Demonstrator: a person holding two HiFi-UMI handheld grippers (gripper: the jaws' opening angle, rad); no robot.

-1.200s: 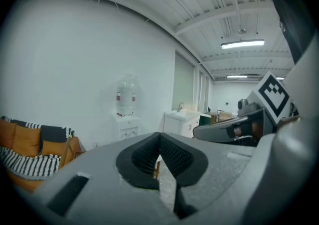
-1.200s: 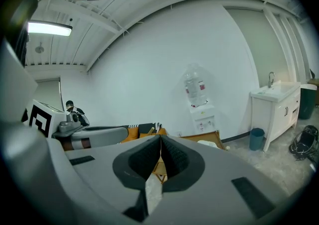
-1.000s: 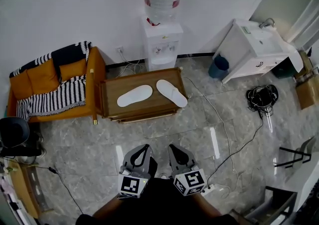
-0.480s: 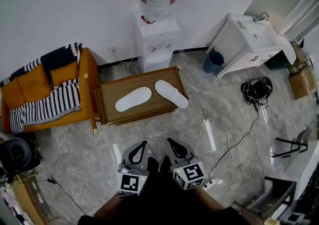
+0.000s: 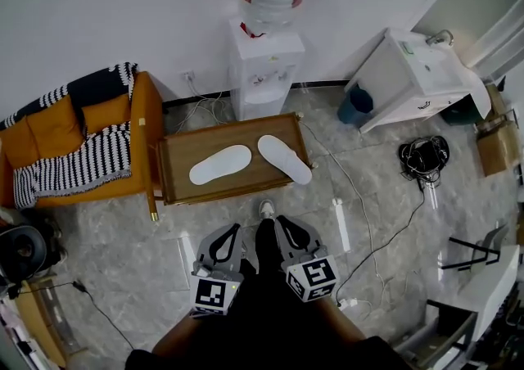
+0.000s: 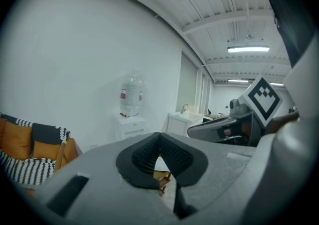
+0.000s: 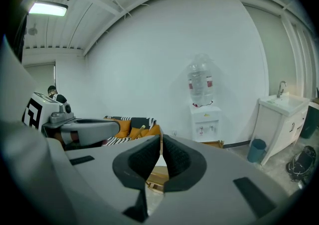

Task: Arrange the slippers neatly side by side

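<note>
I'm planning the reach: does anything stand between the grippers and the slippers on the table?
Nothing visible does. Only bare floor and the person's shoe lie between the left gripper, the right gripper and the table bearing both slippers.

Each hand-held tool has a grey moulded body that narrows toward two jaws. The left tool [image 5: 232, 230] and the right tool [image 5: 282, 222] are of the same build. The jaws are lined with black pads [image 6: 142, 157] that have a fine ribbed texture. A white cube sits at the rear of each body. The left cube [image 5: 214, 295] and the right cube [image 5: 312, 278] carry black square markers. The person wears dark clothing [image 5: 262, 323] and a light-coloured shoe [image 5: 266, 209].
</note>
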